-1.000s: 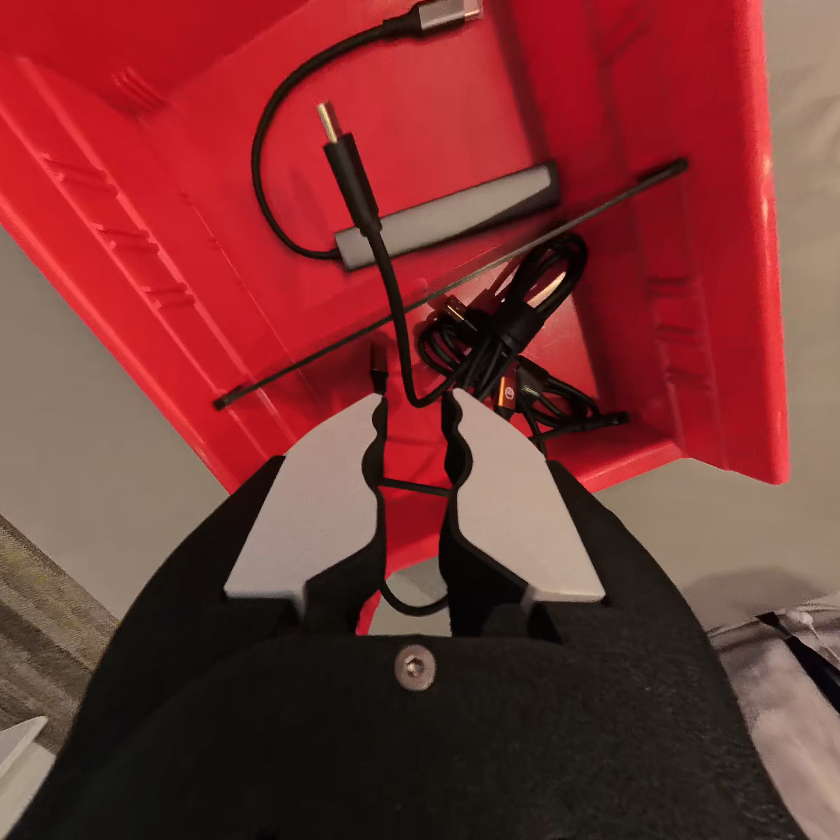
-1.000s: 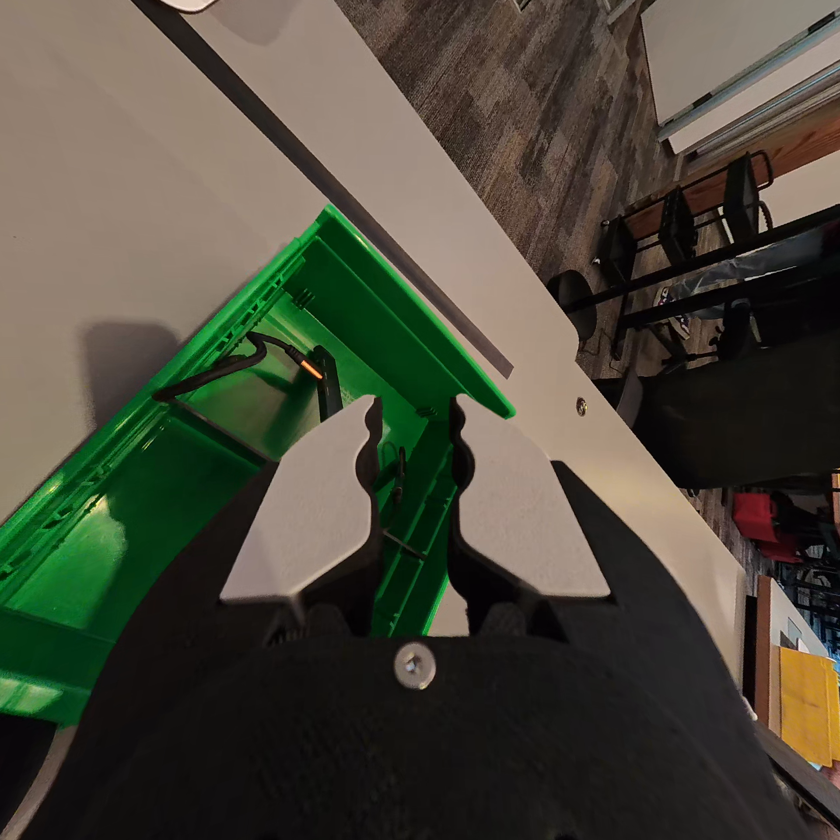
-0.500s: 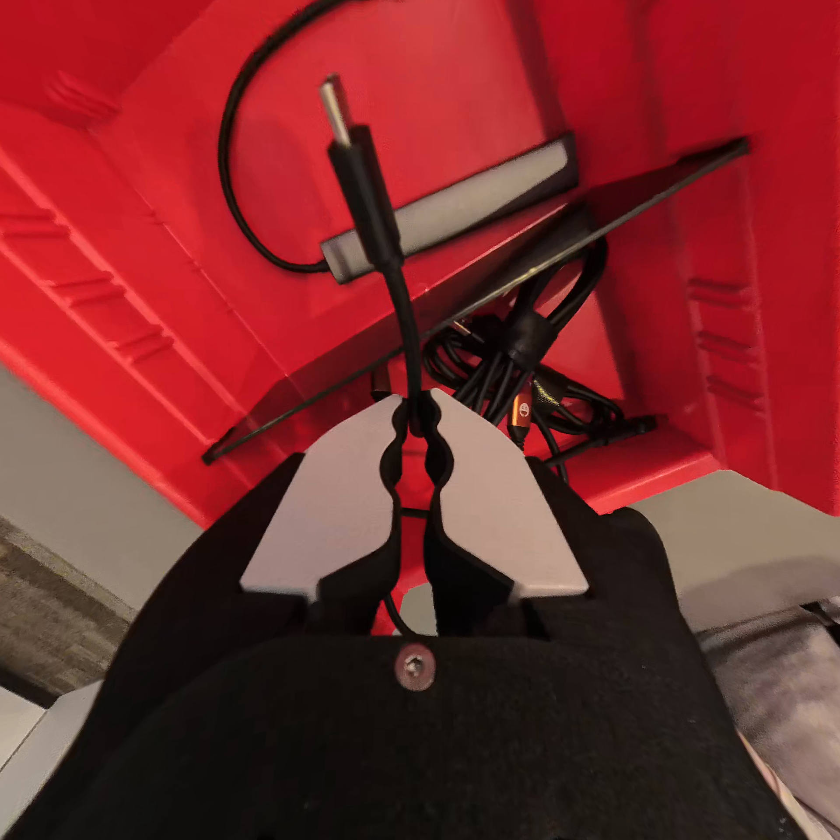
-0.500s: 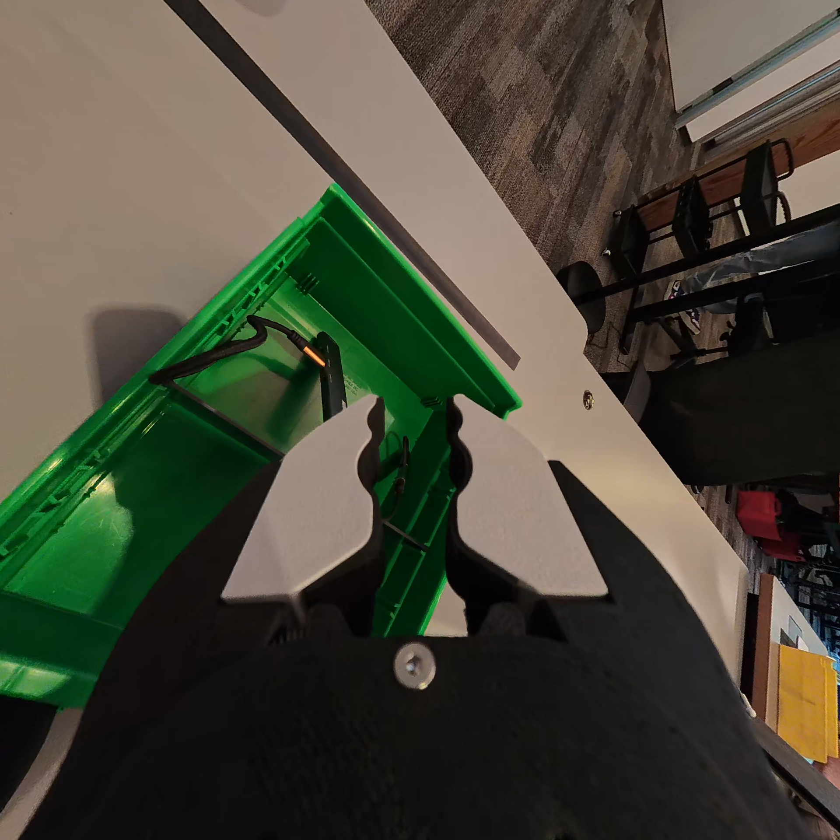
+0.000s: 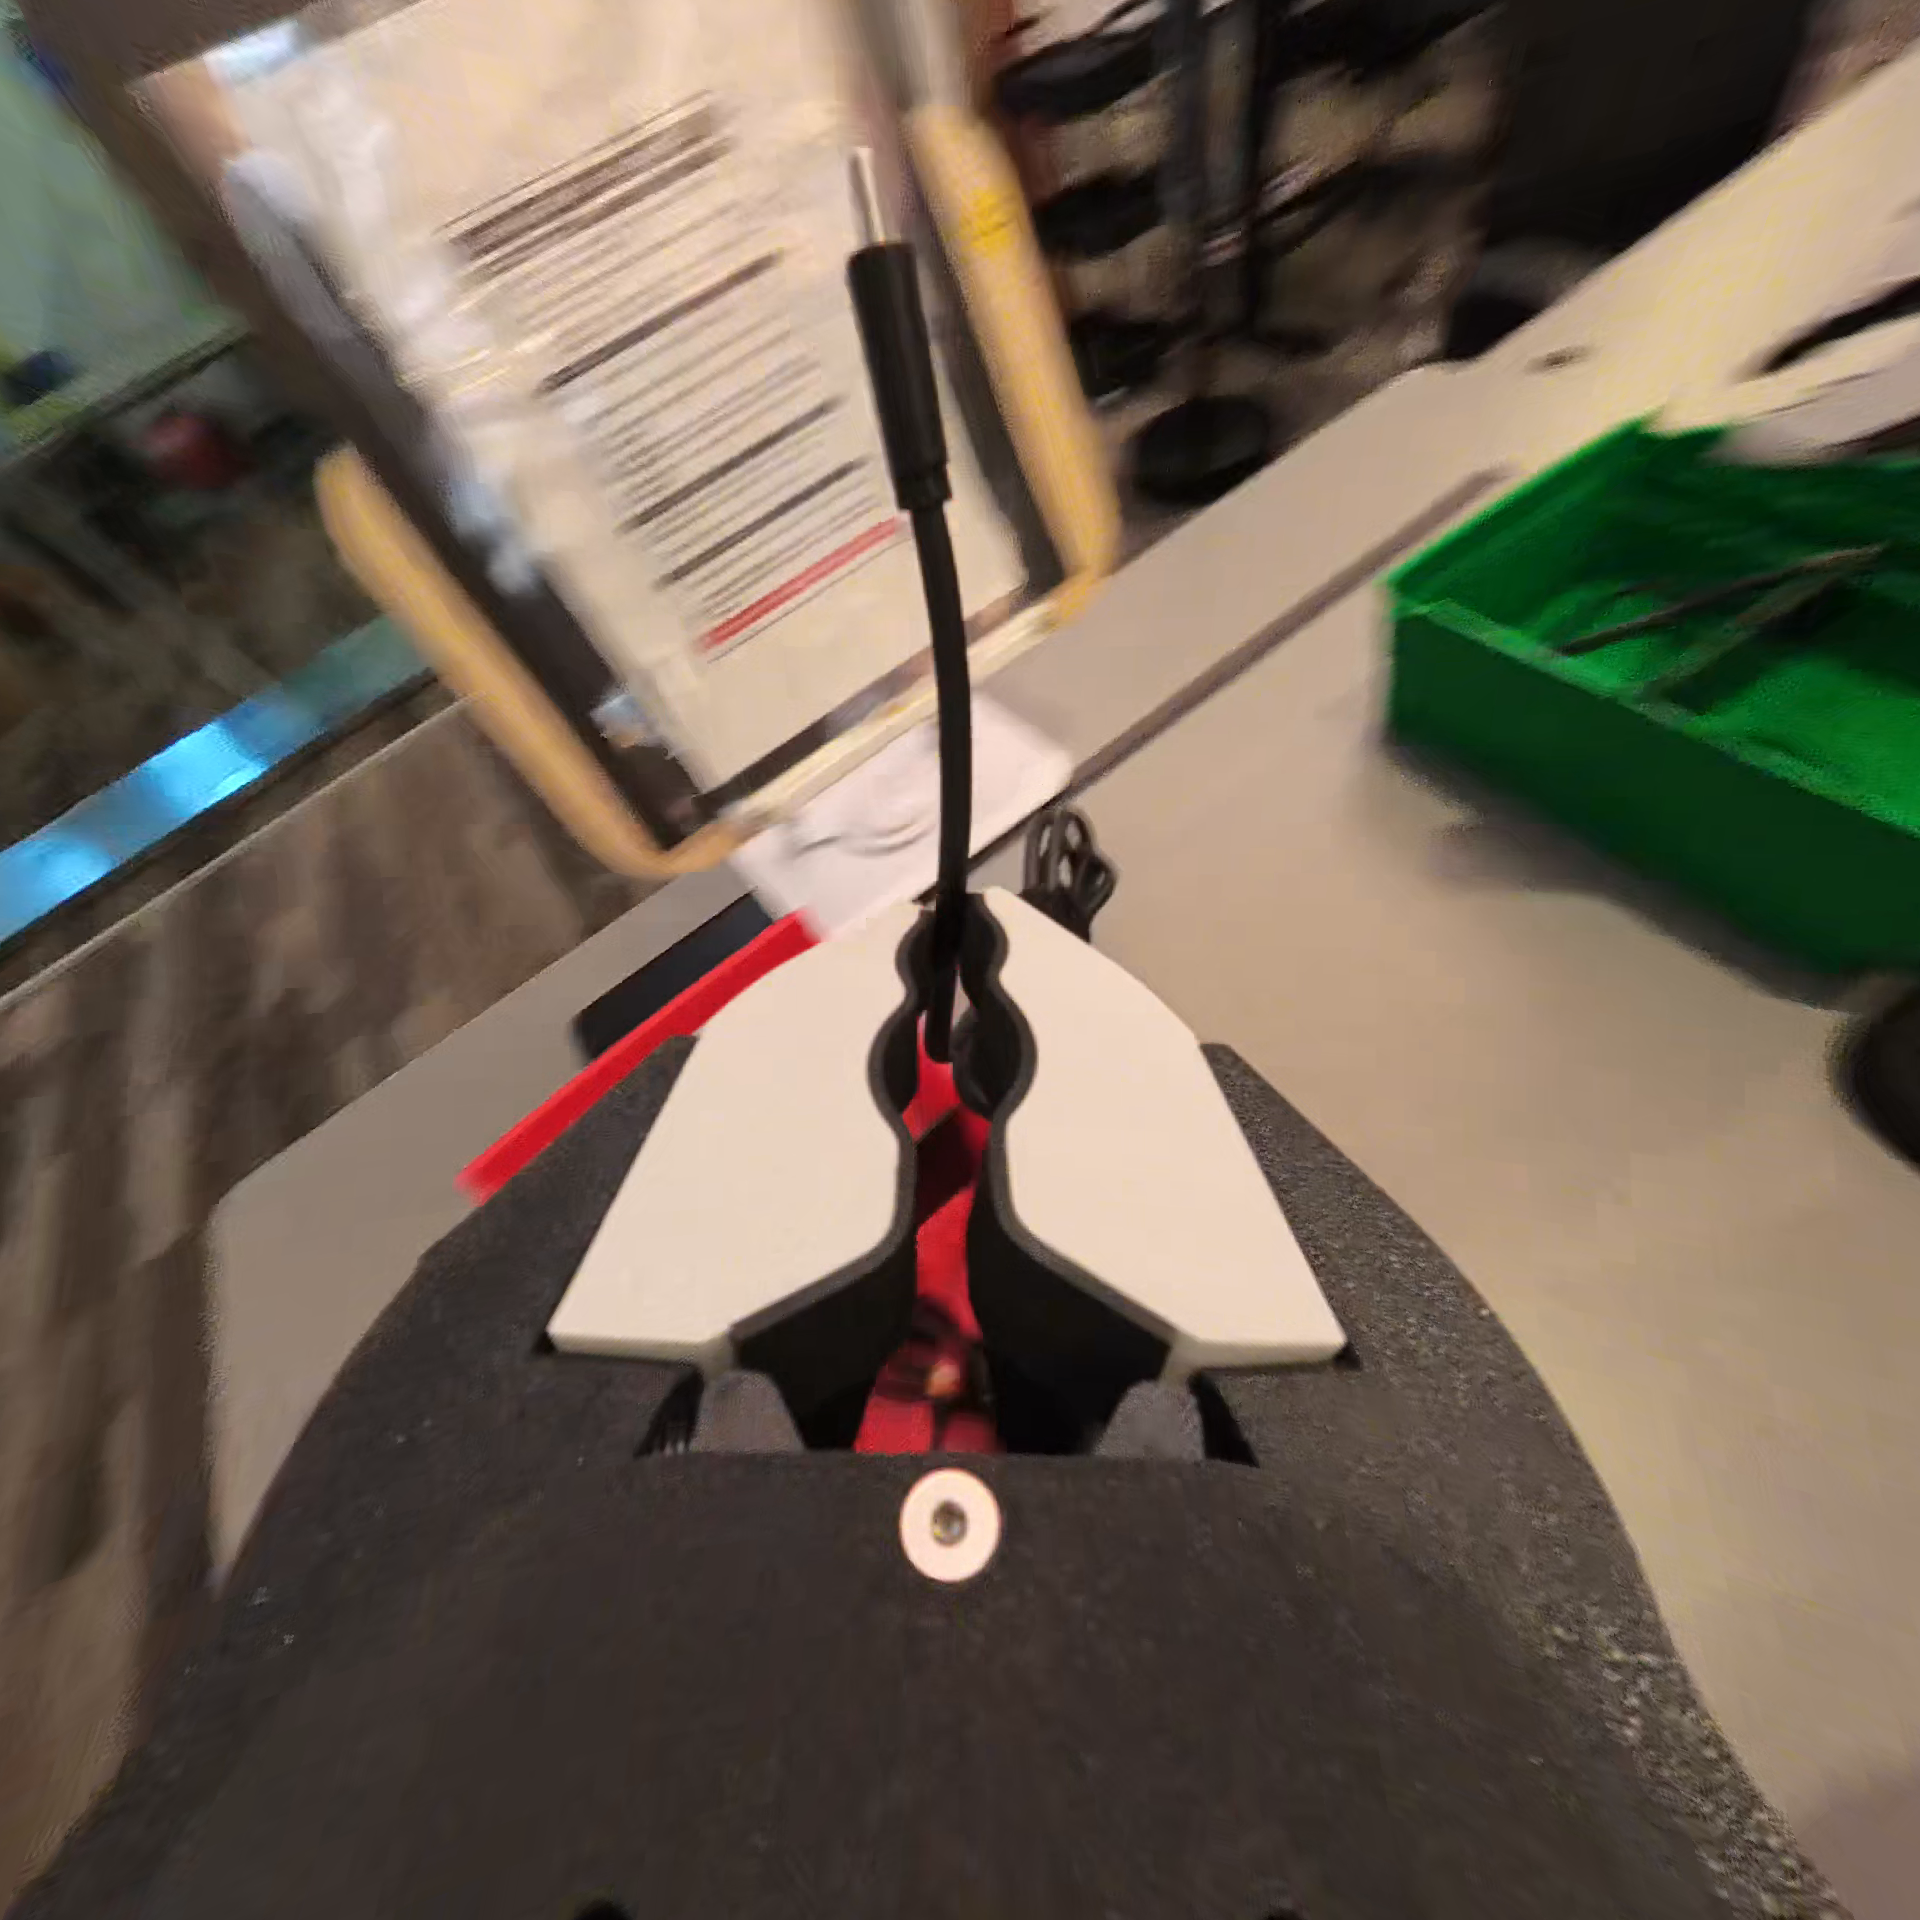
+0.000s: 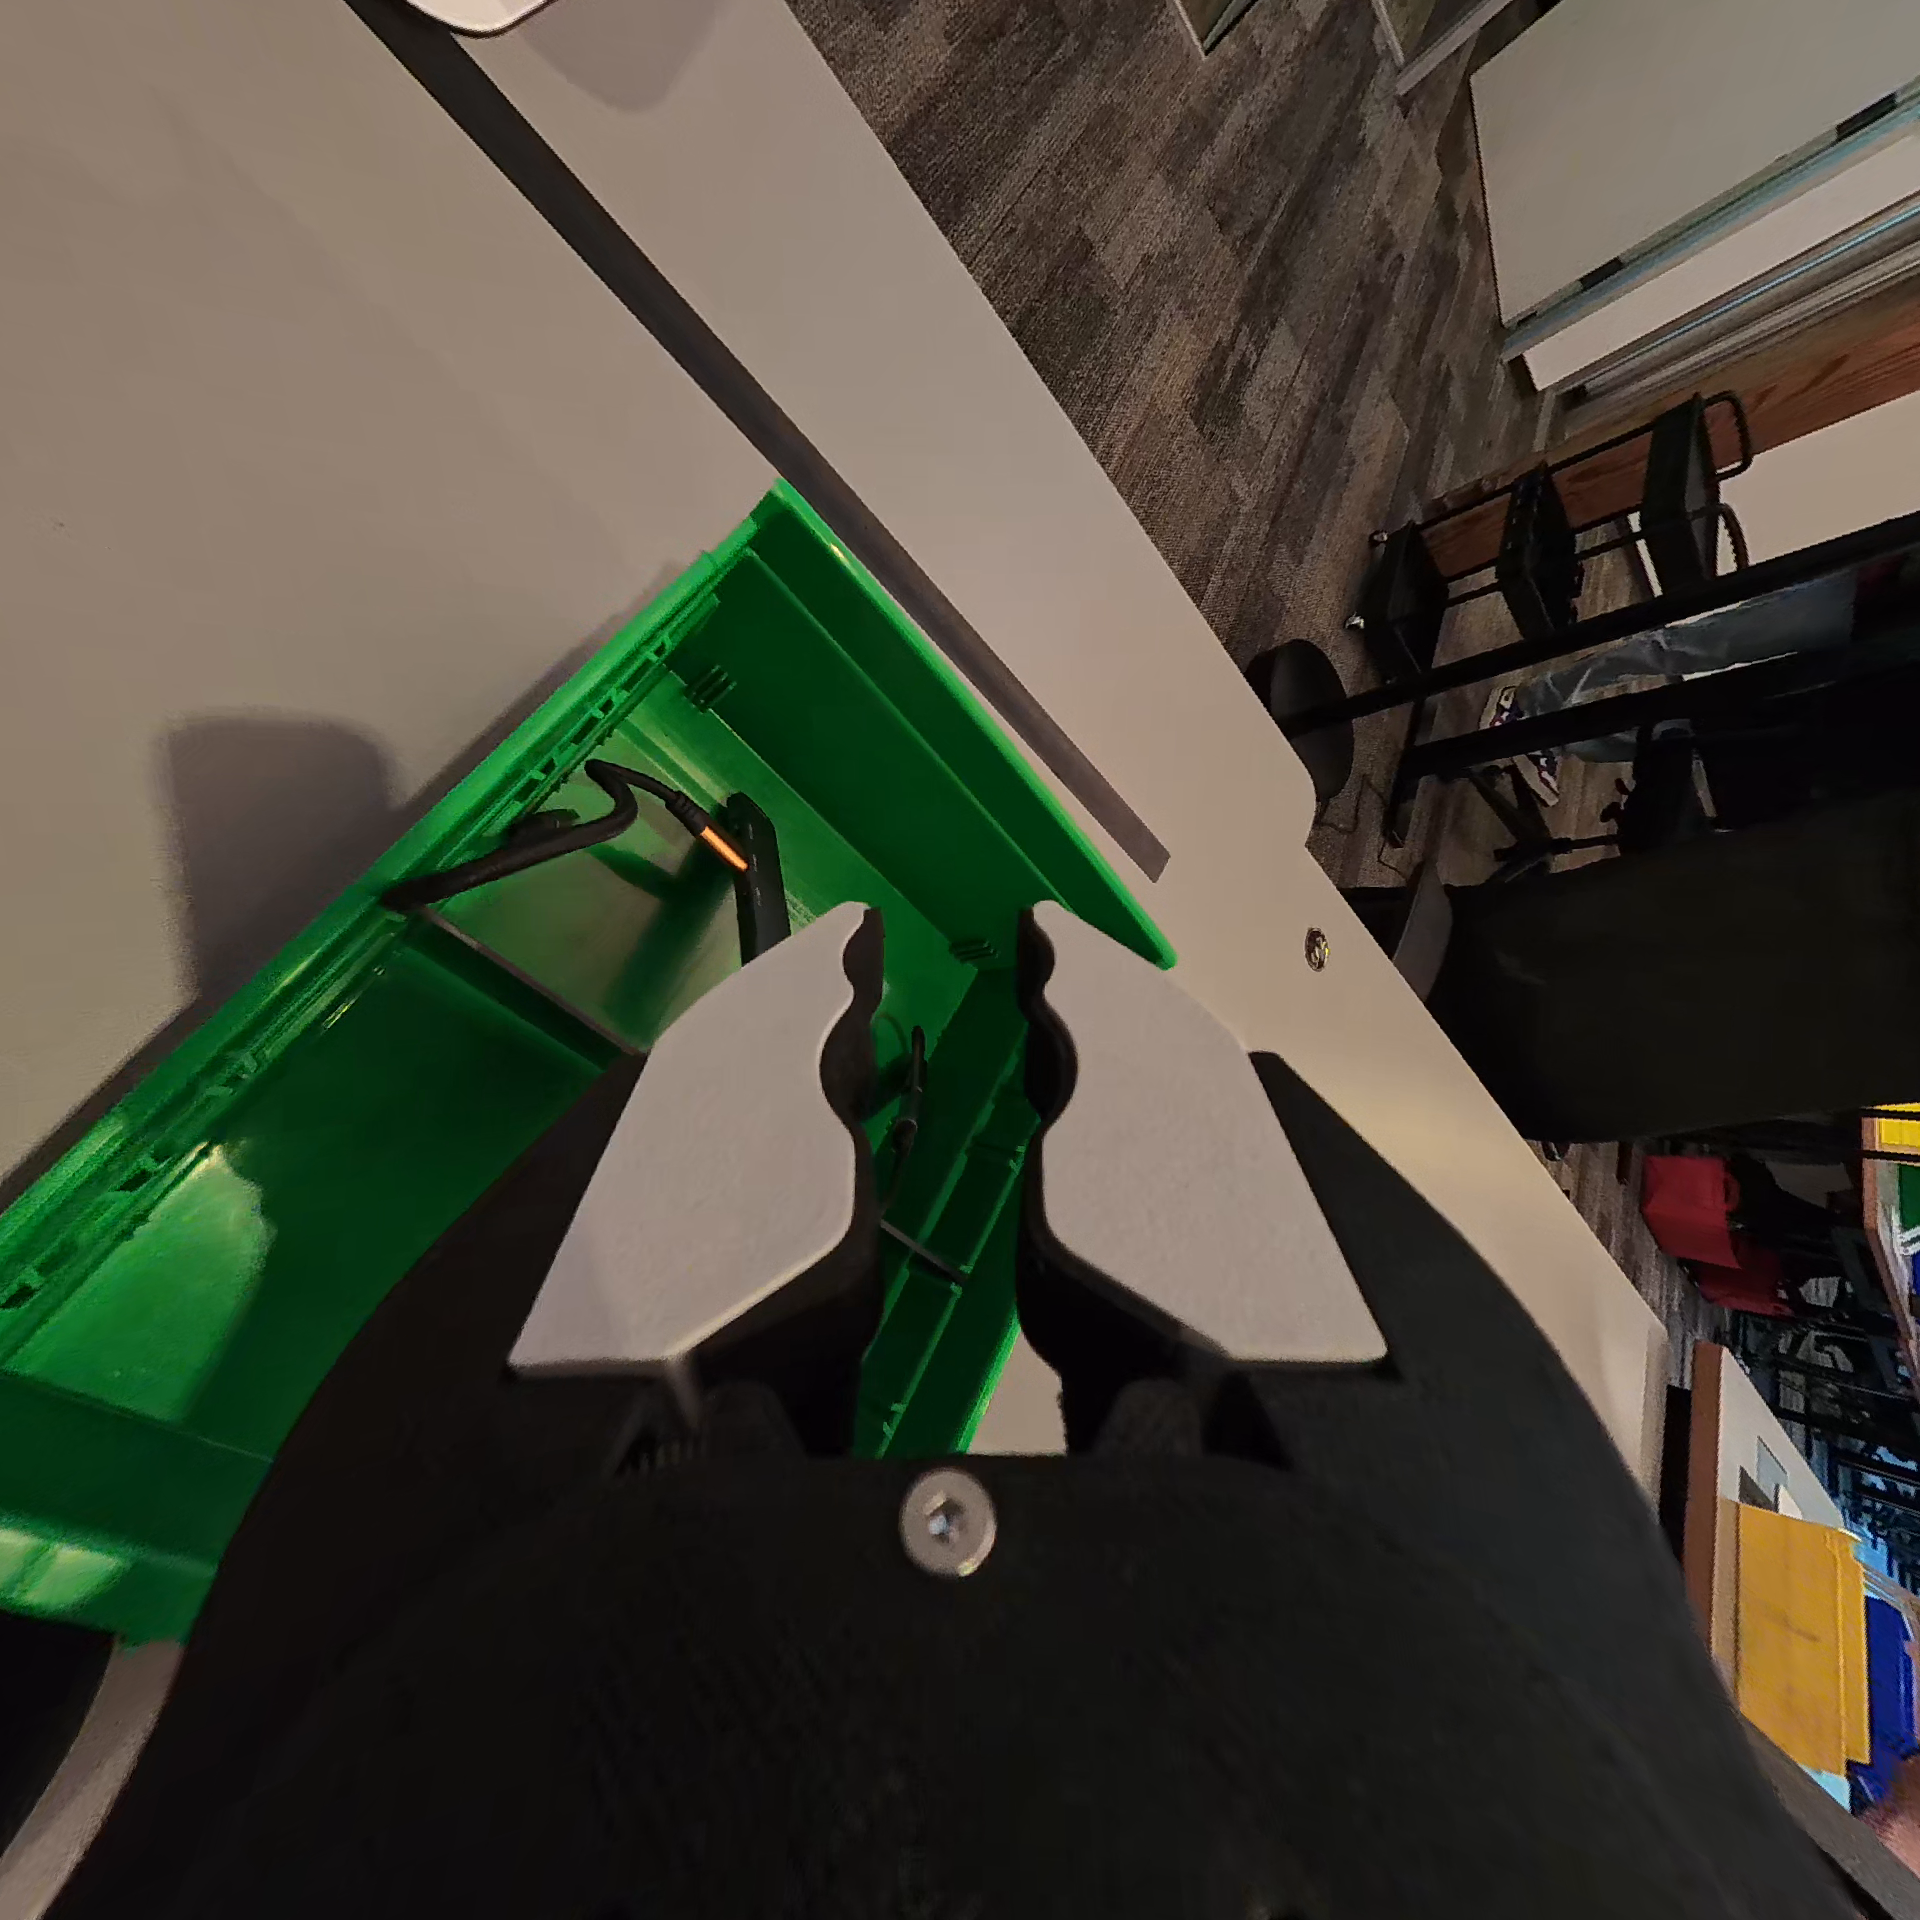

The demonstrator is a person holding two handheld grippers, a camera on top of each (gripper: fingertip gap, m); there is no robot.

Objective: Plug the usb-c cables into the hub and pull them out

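My left gripper [image 5: 951, 920] is shut on a black usb-c cable [image 5: 951, 675]. The cable's plug [image 5: 883, 312] sticks up past the fingertips, with its metal tip at the top. The red bin [image 5: 644, 1049] shows only as a rim below and between the jaws. The hub is out of sight. My right gripper [image 6: 945, 920] is open and empty. It hovers over the green bin [image 6: 883, 727], where a black cable with an orange-marked plug [image 6: 717, 842] lies in the far compartment.
The green bin also shows at the right of the left wrist view [image 5: 1662, 665], on the grey table [image 5: 1351, 1039]. A yellow-framed stand with a white sheet [image 5: 665, 416] stands beyond the table edge. A small coil of black cable [image 5: 1065, 862] lies just past the left fingertips. Across from one pair of fingers to the other is roughly 45 cm.
My left gripper has lifted the cable out of the red bin and swung up towards the room, so the view is blurred. The right gripper has barely moved.
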